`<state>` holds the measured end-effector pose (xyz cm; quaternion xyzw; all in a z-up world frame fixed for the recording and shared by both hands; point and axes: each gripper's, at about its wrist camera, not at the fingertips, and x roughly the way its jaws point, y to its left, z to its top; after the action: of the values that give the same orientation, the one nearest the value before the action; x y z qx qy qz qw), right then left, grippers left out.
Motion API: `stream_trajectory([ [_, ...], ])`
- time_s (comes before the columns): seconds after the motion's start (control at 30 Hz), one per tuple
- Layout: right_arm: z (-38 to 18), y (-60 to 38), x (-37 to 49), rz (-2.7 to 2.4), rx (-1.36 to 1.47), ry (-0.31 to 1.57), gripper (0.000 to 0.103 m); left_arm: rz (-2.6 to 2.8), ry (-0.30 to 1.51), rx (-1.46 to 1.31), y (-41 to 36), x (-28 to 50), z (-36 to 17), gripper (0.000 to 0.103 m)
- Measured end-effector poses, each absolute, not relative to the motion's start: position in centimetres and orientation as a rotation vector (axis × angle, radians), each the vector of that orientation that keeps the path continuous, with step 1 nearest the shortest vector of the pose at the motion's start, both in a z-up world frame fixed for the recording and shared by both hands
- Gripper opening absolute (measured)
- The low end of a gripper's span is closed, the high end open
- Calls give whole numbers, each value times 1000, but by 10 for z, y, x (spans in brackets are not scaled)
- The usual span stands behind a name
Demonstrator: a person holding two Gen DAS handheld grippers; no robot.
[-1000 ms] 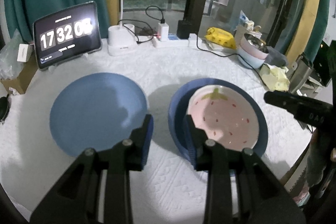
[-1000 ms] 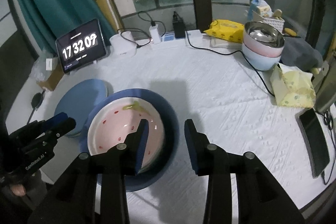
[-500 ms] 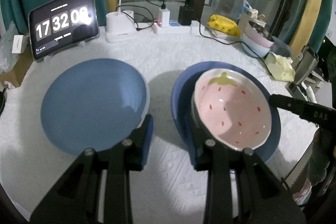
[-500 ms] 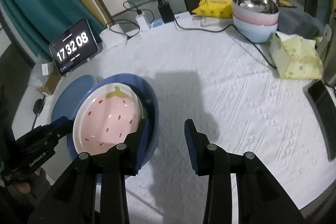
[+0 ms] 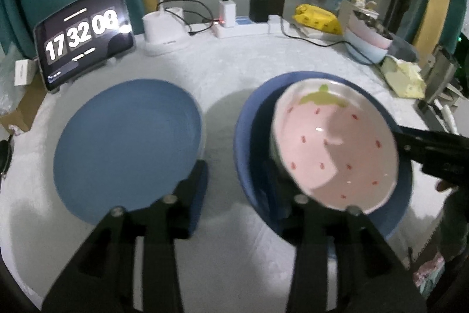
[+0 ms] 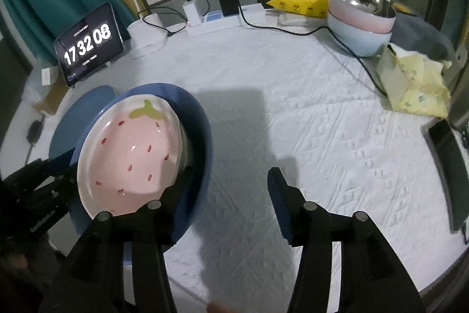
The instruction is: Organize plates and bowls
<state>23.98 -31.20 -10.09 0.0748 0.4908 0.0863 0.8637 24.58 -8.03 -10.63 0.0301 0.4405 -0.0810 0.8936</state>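
The left gripper (image 5: 237,184) points down at the white tablecloth (image 6: 322,122), and its jaws are opening; nothing is pinched between the pads, only bare cloth showing in the gap. Just off its right finger sits the dark blue bowl (image 5: 252,119), whose near rim that finger overlaps in the left wrist view. Inside the bowl lies the strawberry dish (image 5: 334,143) (pink, with red seed marks and a green stalk), tilted rather than flat, its far edge leaning on the bowl's wall. Ahead of the left finger lies the flat blue plate (image 5: 126,143), apart from the bowl with a strip of cloth between them.

The right gripper (image 6: 228,189) also points down and its jaws are opening wide. Its left finger lies against the near edge of the strawberry dish (image 6: 129,154) and over the blue bowl's (image 6: 199,122) rim, while the right finger stands over bare cloth, well clear of both; the dish is not clamped. The other tool shows dark at the lower left of this view.

Far ahead of both tools, at the table's back edge, stand a tablet clock (image 6: 88,41), a power strip (image 6: 225,19) with chargers, a yellow packet (image 6: 299,2) and stacked pastel bowls (image 6: 360,19).
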Motion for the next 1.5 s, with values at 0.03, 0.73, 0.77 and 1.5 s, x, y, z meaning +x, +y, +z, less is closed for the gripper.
stream_trajectory([
  [0.03, -102, -315, 240, 171, 169, 1027, 62, -159, 916, 59, -80, 247, -108, 50],
  [0.73, -107, -318, 233, 146, 264, 977, 58, -156, 867, 41, -76, 244, -108, 49],
  [0.77, -106, -317, 233, 148, 260, 977, 56, -156, 865, 39, -76, 243, -108, 49],
  [1.5, -99, -295, 224, 151, 190, 899, 11, -218, 810, 42, -87, 235, -104, 17],
])
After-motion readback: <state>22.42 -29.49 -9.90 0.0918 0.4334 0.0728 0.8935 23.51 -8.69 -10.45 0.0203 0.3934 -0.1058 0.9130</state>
